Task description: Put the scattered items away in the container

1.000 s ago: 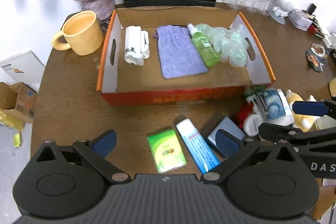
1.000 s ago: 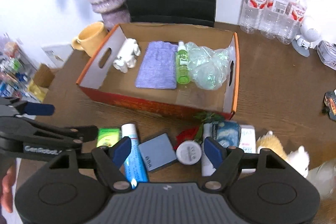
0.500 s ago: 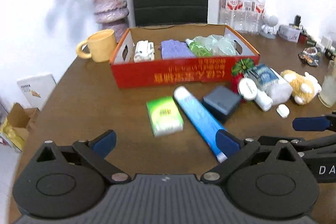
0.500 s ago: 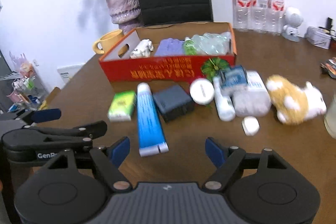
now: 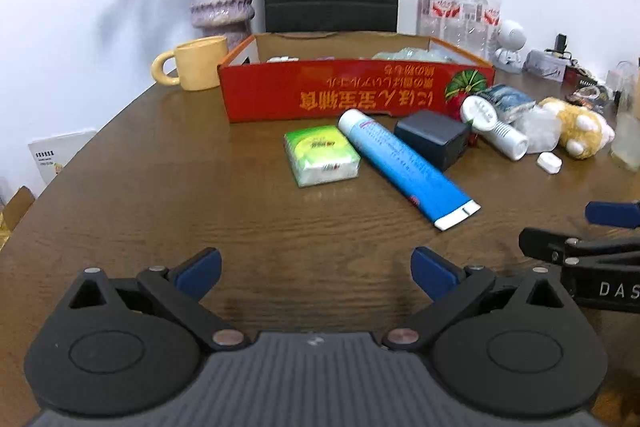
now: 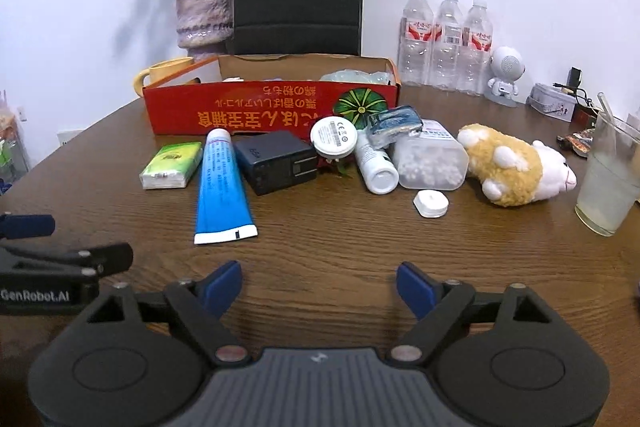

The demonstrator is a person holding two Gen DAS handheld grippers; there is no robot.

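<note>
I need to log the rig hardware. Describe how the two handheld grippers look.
Both match: the left gripper and right gripper have black bodies with a ribbed grey centre panel, two round black discs, black linkage arms with silver pivot pins, and blue finger pads. Seen from the side, the left one carries white "GenRobot.AI" lettering, the right one "DAS". No cables or sleeves show.

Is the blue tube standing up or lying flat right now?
Lying flat. The blue tube rests lengthwise on the table, cap toward the red box, crimped end toward the gripper.

A brown wooden table [image 6: 360, 247] carries a red box [image 6: 272, 111], blue tube [image 6: 220, 183], tissue pack [image 6: 172, 165] and plush toy [image 6: 516, 165]
</note>
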